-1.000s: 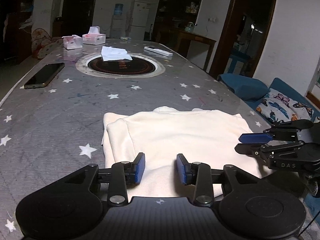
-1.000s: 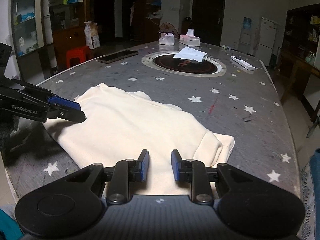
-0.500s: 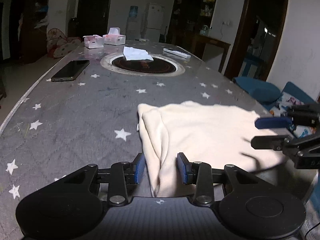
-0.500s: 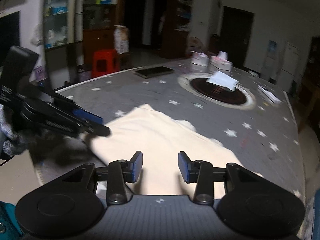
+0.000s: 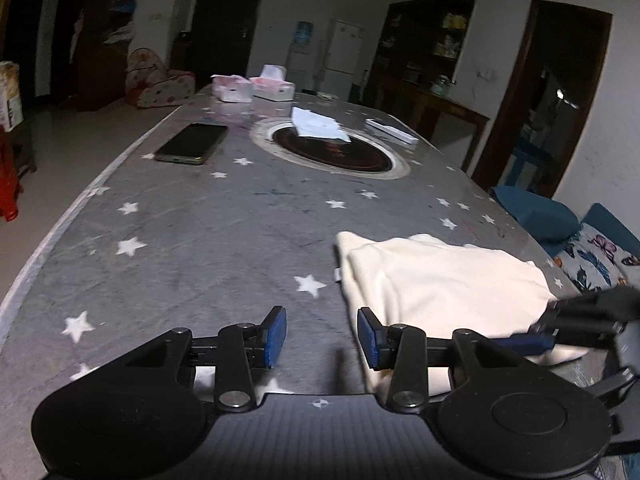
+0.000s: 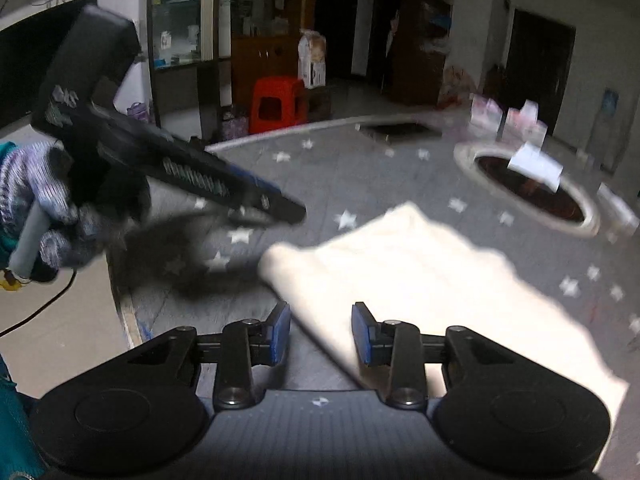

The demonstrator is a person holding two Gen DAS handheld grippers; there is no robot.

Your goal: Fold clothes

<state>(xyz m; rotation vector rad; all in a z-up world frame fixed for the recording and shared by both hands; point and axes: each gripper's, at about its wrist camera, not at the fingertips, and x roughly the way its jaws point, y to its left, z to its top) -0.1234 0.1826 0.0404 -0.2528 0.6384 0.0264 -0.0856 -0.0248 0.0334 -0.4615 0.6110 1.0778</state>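
A cream folded garment [image 5: 440,284] lies on the grey star-patterned table [image 5: 200,248]. My left gripper [image 5: 322,336] hangs open over bare table just left of the garment's near corner. Its right pad overlaps the cloth's edge without pinching it. In the right wrist view the garment [image 6: 420,276] is blurred. My right gripper [image 6: 320,334] hovers over its near left edge, jaws closing, with the cloth's edge beneath the gap but not pressed. The left gripper [image 6: 292,210], held by a gloved hand [image 6: 32,196], points in from the left. The right gripper [image 5: 540,328] shows at the garment's right corner.
Further back on the table are a phone [image 5: 192,148], two tissue boxes [image 5: 272,88], a round inset hob [image 5: 332,156] with a white paper [image 5: 318,126] on it, and a white remote [image 5: 392,136]. Blue cushions [image 5: 536,216] sit off the right edge, a red stool [image 6: 276,104] on the floor.
Both grippers have swung left. The left one came off the garment's front edge onto bare table beside it. The right one slid from the garment's middle to its left edge, jaws wider than before.
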